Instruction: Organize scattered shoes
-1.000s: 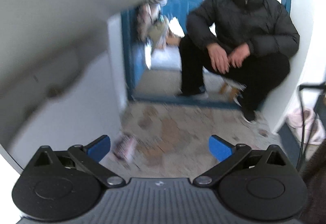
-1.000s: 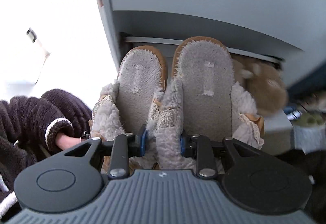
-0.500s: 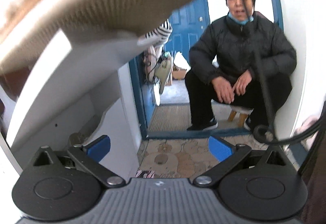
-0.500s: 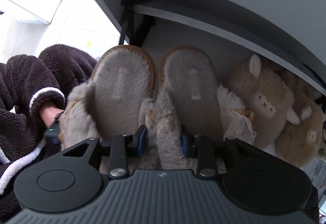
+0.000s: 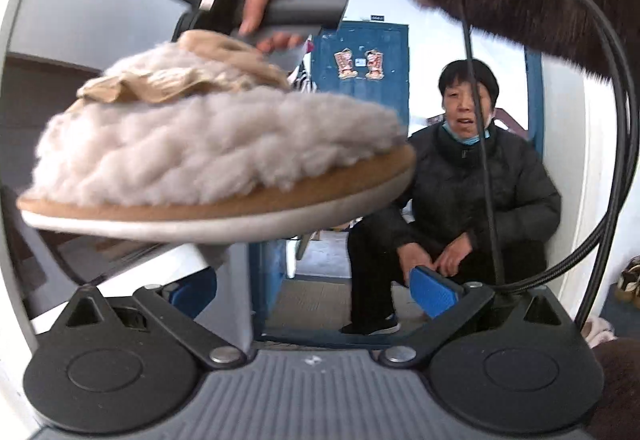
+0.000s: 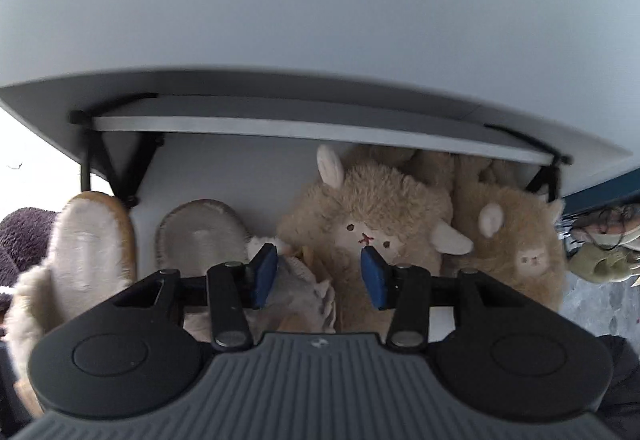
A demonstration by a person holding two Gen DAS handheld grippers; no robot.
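Two grey fleece-lined slippers with tan rims sit in the white cabinet compartment: one at the far left (image 6: 94, 240) and one beside it (image 6: 200, 232). Two beige plush slippers shaped like lambs lie to their right, the nearer one (image 6: 368, 216) with a stitched face and the farther one (image 6: 516, 240) against the right side. In the left wrist view, one fluffy grey slipper with a tan sole edge (image 5: 216, 156) fills the middle. One seated person in a black padded jacket (image 5: 472, 200) is in the doorway. Two small red paper figures (image 5: 358, 63) hang on the one blue door (image 5: 360, 40). Two black cables (image 5: 616, 144) loop at the right.
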